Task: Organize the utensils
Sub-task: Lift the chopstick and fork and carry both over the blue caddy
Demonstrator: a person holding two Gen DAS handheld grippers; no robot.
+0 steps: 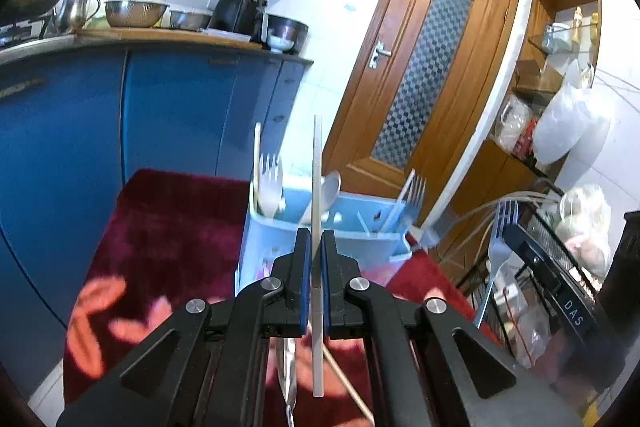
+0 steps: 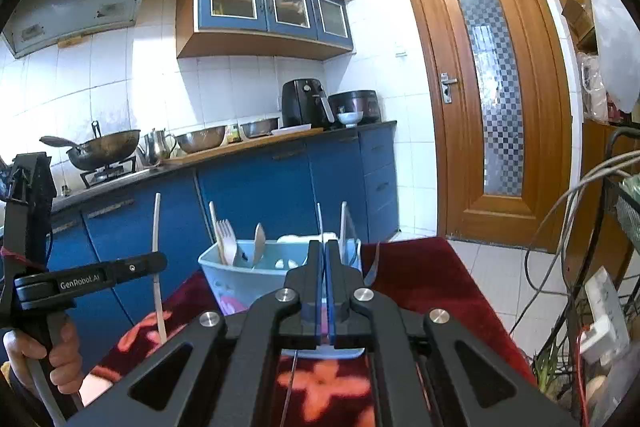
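Left wrist view: left gripper (image 1: 316, 239) clamps a white chopstick (image 1: 317, 163), long axis upright, tip above the pale blue utensil caddy (image 1: 276, 243) on the red floral cloth (image 1: 168, 227).

Right wrist view: right gripper (image 2: 323, 251) pinches a clear plastic fork (image 2: 346, 227), handle upward, in front of the caddy. A hand (image 2: 44, 355) holds the left tool level.

Left gripper (image 1: 316, 247) clamped on white stick (image 1: 318, 187), stick upright. Blue holder (image 1: 280, 239) behind on red cloth (image 1: 168, 227), holding white fork (image 1: 270, 183), spoon (image 1: 330, 191).
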